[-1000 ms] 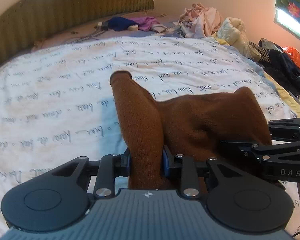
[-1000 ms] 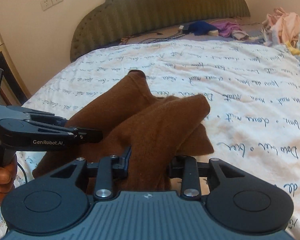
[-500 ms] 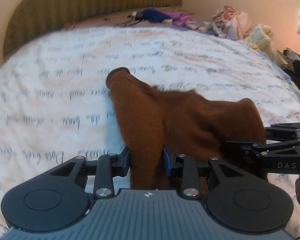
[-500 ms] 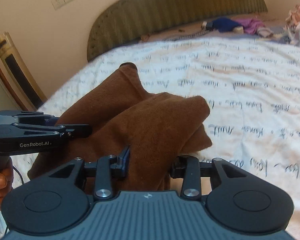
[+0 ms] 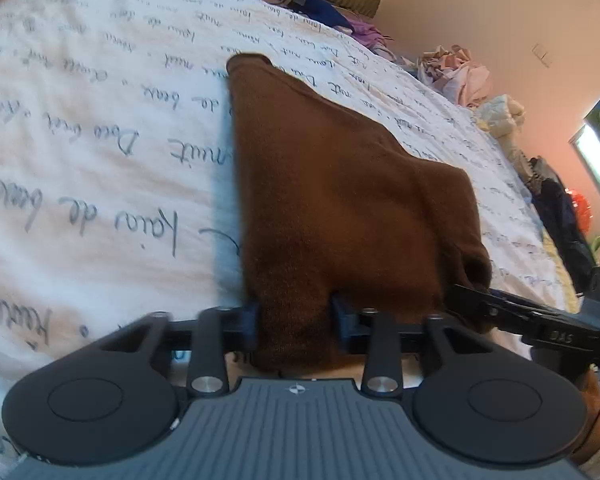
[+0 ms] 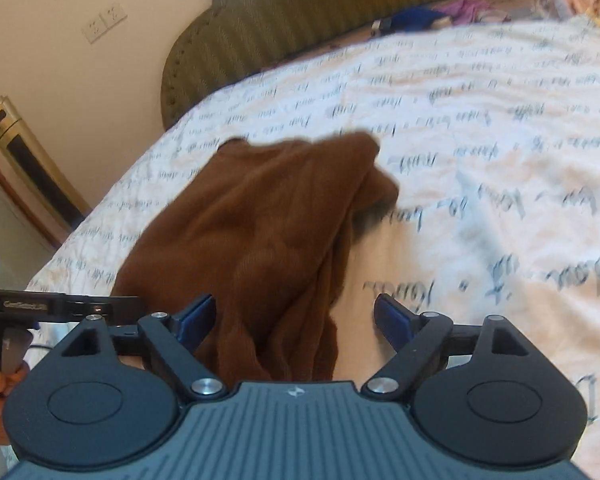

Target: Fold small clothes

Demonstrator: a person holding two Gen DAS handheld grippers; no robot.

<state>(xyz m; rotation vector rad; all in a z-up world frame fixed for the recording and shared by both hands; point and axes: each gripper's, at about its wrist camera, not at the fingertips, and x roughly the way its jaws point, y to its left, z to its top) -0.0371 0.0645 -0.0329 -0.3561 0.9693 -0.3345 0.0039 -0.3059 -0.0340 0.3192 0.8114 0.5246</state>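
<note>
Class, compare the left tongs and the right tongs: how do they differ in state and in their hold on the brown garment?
1. The left tongs stand narrow, pads pressing a fold of the brown garment; the right tongs stand wide, having just been opening.
2. The left tongs grip the cloth; in the right tongs it lies loose, pads clear.
Shared: both are black with blue pads, low over the bedspread.

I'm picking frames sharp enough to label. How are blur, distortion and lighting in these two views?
Right wrist view: motion blur smears the brown garment and the bedspread lettering; the open right gripper stays crisp. Left wrist view: sharper up close, text soft far off, with the left gripper clamped on the cloth. Both bow strongly at the edges; bright window glare, right edge.
</note>
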